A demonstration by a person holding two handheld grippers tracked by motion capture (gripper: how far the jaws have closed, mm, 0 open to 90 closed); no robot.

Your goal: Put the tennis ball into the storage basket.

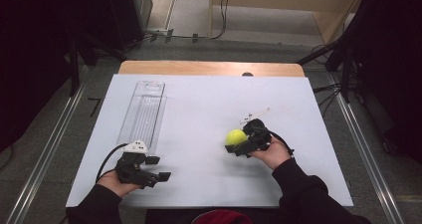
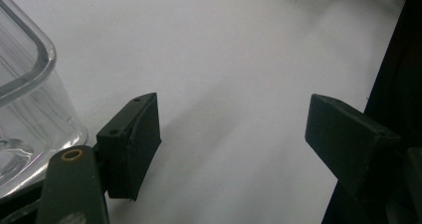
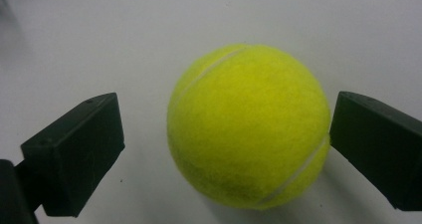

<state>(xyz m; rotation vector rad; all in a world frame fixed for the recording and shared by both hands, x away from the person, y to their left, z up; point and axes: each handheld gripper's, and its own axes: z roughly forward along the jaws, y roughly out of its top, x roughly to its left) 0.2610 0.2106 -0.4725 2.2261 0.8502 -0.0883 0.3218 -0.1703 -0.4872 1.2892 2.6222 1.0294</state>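
Observation:
A yellow tennis ball (image 1: 236,136) rests on the white tabletop (image 1: 199,99), right of centre. My right gripper (image 1: 238,140) is open around it. In the right gripper view the ball (image 3: 249,127) sits between the jaws, touching the right one, with a gap to the left one. My left gripper (image 1: 160,168) lies near the front left edge, open, with nothing between its jaws. A long clear plastic container (image 1: 142,112) lies at the left. Its rounded near corner (image 2: 25,99) stands just beside the left gripper (image 2: 234,134).
A small white strip (image 1: 255,115) lies just beyond the right gripper. A wooden table edge (image 1: 209,67) shows at the far side. Dark equipment and cables stand on the floor around the table.

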